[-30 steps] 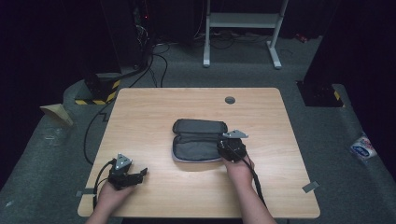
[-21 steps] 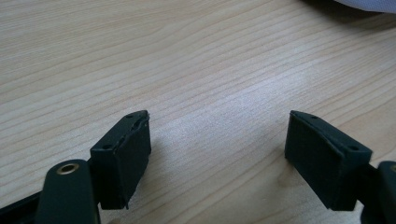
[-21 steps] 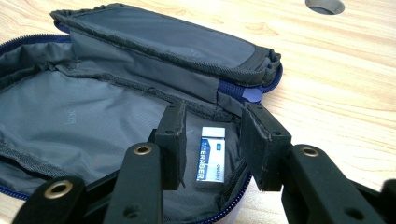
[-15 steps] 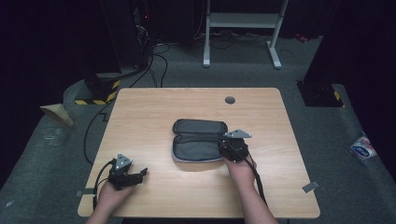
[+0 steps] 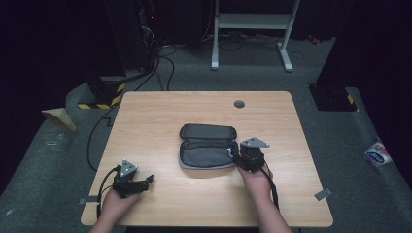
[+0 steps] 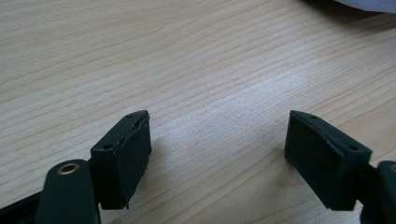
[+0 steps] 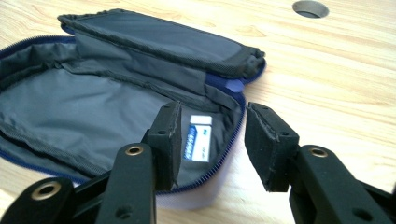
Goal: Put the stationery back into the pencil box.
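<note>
The pencil case (image 5: pixel 208 147) lies unzipped in the middle of the worktop (image 5: pixel 160 114), an eraser (image 7: pixel 198 138) already inside. At its right end the right gripper (image 7: pixel 212 140) has just been opening its jaws, which grasp nothing; zipping seems left. Well off from the case, the left gripper (image 6: pixel 217 154) rests released.

Pouch (image 6: pixel 369 3) cut off at the upper right corner of the left gripper view; only a pale sliver is seen. In the right gripper view, print on the white eraser (image 7: pixel 198 138) is blurred, its left end hidden behind a jaw. Table hole (image 7: pixel 310 8) clipped by top edge.
</note>
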`<state>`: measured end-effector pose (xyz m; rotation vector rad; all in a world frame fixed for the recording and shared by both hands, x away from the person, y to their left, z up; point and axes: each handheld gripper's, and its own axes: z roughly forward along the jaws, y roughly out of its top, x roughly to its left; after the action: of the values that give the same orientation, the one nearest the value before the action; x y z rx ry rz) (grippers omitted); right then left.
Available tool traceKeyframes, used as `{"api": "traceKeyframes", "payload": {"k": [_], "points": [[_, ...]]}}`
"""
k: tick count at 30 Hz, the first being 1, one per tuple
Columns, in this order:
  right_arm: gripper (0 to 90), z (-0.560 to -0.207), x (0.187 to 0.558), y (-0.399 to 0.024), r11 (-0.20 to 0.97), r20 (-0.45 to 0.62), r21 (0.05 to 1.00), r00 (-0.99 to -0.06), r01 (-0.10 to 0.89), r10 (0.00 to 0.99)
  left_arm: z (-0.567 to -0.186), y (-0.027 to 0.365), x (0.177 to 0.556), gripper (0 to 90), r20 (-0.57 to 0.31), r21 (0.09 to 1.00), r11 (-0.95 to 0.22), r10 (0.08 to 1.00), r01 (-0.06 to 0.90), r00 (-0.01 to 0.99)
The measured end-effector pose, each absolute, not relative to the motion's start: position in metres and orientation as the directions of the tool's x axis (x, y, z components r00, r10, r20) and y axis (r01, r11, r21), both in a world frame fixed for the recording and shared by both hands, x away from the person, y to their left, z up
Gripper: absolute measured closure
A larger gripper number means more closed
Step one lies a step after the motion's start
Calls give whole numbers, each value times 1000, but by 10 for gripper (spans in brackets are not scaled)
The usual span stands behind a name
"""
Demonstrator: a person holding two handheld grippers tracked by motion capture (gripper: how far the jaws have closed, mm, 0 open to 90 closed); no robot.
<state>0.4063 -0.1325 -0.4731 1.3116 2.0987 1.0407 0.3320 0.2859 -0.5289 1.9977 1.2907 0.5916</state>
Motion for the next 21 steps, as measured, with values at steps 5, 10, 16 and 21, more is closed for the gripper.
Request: {"api": "traceKeyframes", "payload": {"k": [5,10,16,21], "points": [[531,-476,400,-147,246,19,797,-429,552,903,-529,286,332,230,13,744,-280,914,607,405],[509,-480,394,-158,236,23,796,-418,557,908,-529,286,332,230,13,744,-280,914,607,405],[448,-490,386,-177,237,11,789,-398,567,917,-529,286,332,230,13,744,-279,914,607,405],[382,-502,382,-192,233,18,775,-388,588,921,-529,286,332,230,12,744,-278,915,608,404]]}}
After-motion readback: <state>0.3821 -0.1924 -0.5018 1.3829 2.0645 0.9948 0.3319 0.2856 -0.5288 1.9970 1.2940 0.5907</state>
